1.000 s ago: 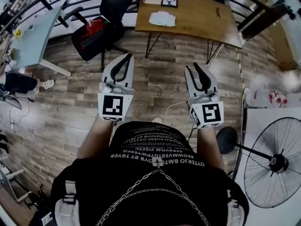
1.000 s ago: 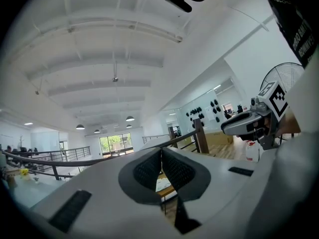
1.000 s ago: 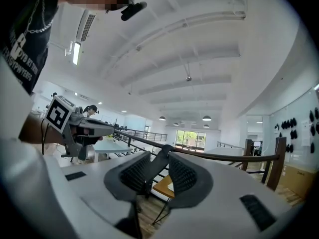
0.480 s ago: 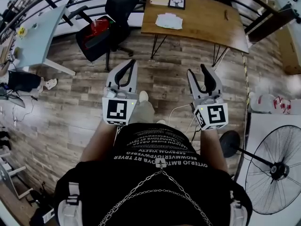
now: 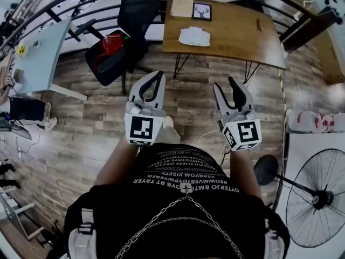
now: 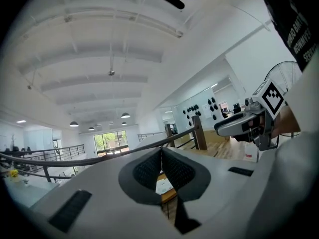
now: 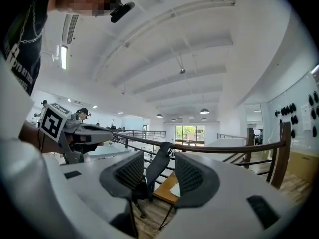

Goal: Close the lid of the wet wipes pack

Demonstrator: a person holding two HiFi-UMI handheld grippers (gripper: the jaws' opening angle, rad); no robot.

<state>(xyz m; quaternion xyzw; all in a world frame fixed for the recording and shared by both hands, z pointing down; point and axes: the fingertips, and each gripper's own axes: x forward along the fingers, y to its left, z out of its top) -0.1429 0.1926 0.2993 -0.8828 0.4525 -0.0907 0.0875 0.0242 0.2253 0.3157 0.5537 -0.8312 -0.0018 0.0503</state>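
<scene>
The white wet wipes pack [image 5: 194, 35] lies on the wooden table [image 5: 237, 28] well ahead of both grippers. I cannot make out whether its lid is up. My left gripper [image 5: 157, 75] is held level over the plank floor with its jaw tips touching, nothing between them. My right gripper [image 5: 225, 83] is beside it with its jaws apart and empty. In the right gripper view the pack [image 7: 175, 189] shows small between the open fingers [image 7: 130, 172]. In the left gripper view my left gripper [image 6: 160, 151] is shut, and a sliver of the table shows below its tips.
A black office chair [image 5: 137, 9] with a red item [image 5: 110, 42] stands left of the table. A framed picture [image 5: 201, 13] and a tan sheet [image 5: 182, 6] lie at the table's far edge. A pedestal fan [image 5: 317, 204] stands at the right, a pale blue desk [image 5: 38, 47] at the left.
The table has come nearer as the person walks toward it with both grippers. The right jaws have spread apart; the left stay together.
</scene>
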